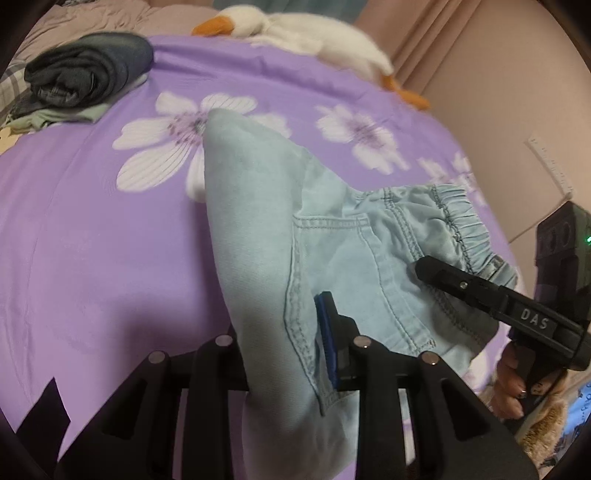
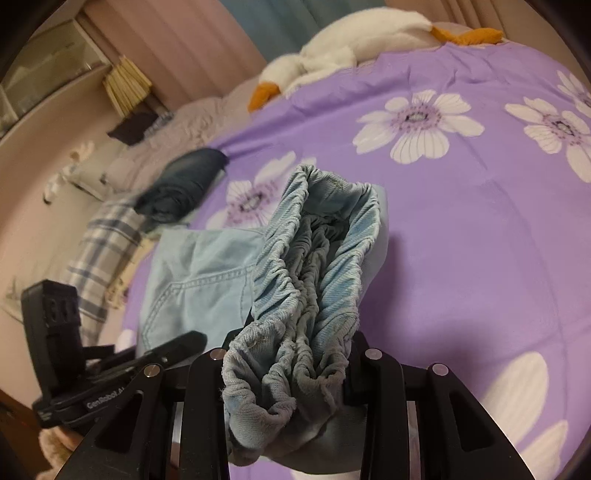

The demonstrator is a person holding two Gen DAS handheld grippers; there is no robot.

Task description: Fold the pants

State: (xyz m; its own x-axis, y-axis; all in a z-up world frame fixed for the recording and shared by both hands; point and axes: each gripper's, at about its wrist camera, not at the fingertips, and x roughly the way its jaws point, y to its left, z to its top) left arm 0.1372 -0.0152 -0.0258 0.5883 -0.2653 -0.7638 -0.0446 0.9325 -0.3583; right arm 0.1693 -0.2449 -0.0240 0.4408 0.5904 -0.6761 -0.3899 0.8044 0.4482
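**Pants gripped at both ends, folding barely begun**

A bed under a purple flowered cover fills both views. Light blue denim pants are lifted at frame centre. The left gripper is clamped on a leg, the right gripper on the elastic waistband. No finished fold is seen.

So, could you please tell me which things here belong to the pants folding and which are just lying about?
In the job:
- light blue denim pants with elastic waistband
- left gripper, clamped on them
- right gripper, clamped on the waistband

Lying about:
- white plush goose
- dark folded jeans
- plaid cloth
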